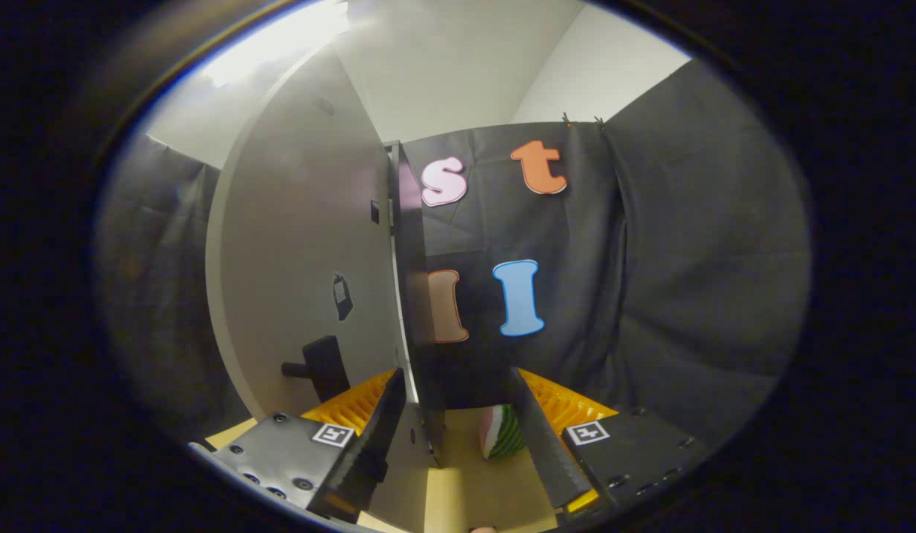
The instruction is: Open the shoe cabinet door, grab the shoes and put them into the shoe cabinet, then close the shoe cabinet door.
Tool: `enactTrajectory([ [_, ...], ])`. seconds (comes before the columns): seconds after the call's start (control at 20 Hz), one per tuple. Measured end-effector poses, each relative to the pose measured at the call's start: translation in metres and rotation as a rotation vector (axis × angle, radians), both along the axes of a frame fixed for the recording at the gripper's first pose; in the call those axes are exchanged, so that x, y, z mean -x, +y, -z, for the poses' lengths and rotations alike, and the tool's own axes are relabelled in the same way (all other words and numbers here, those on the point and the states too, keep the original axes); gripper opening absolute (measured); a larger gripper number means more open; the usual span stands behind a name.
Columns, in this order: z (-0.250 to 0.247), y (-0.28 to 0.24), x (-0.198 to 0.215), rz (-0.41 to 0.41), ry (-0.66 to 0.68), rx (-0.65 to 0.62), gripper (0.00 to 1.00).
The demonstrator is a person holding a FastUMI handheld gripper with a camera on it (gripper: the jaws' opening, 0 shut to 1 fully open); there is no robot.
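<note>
The shoe cabinet door (302,244) stands nearly edge-on ahead of me, its pale grey face to the left of the fingers. A black handle (318,368) sticks out low on that face, just beyond the left finger (376,437). The door's dark, glossy edge (417,311) runs up from between the fingers, close to the left one and apart from the right finger (544,444). My gripper (458,374) is open, with a wide gap and nothing pressed between the fingers.
A watermelon-slice toy (502,433) lies on the tan surface (472,488) between the fingers, near the right one. Yellow ribbed racks (572,406) sit just beyond both fingers. Black booth cloth (687,281) hangs behind and to the right.
</note>
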State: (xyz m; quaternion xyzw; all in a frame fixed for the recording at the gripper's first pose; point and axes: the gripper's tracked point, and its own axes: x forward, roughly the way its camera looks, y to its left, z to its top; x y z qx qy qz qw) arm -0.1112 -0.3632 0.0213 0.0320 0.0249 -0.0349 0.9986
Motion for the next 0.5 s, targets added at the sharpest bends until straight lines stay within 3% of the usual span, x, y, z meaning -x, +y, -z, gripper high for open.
enactTrajectory([
  [0.5,0.01,0.063,-0.003,-0.134,0.006,-0.021,0.87],
])
